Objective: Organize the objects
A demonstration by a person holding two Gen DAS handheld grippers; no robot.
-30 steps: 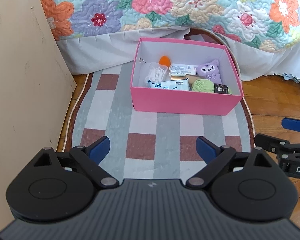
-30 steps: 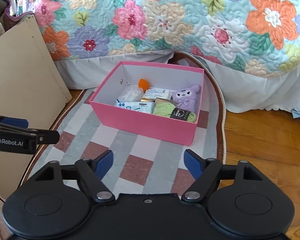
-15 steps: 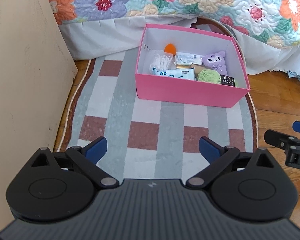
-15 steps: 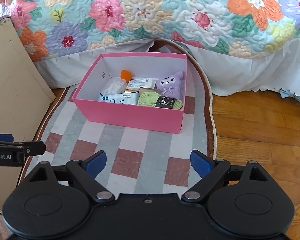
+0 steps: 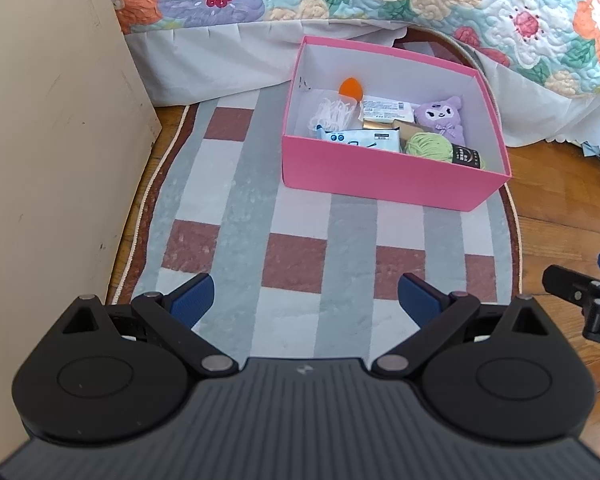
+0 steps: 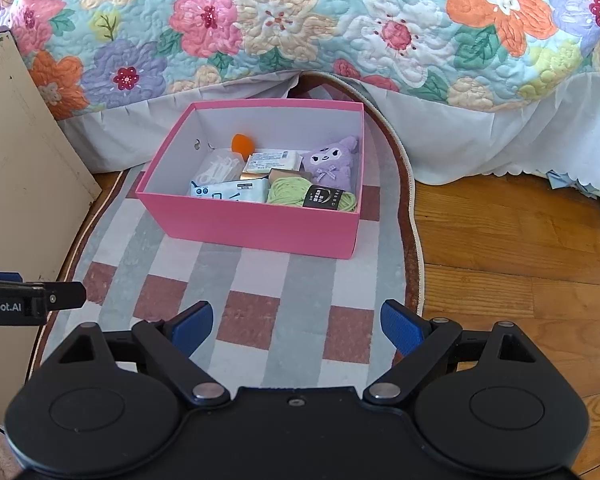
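Both jaws well short of box [image 5: 380, 176]

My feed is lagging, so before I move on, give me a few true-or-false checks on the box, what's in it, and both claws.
1. The pink box stands on the rug. True.
2. The purple plush toy lies outside the box. False: it is inside.
3. The left claw holds the green yarn. False: it is open and empty; the yarn is in the box.
4. The right claw is open and empty. True.
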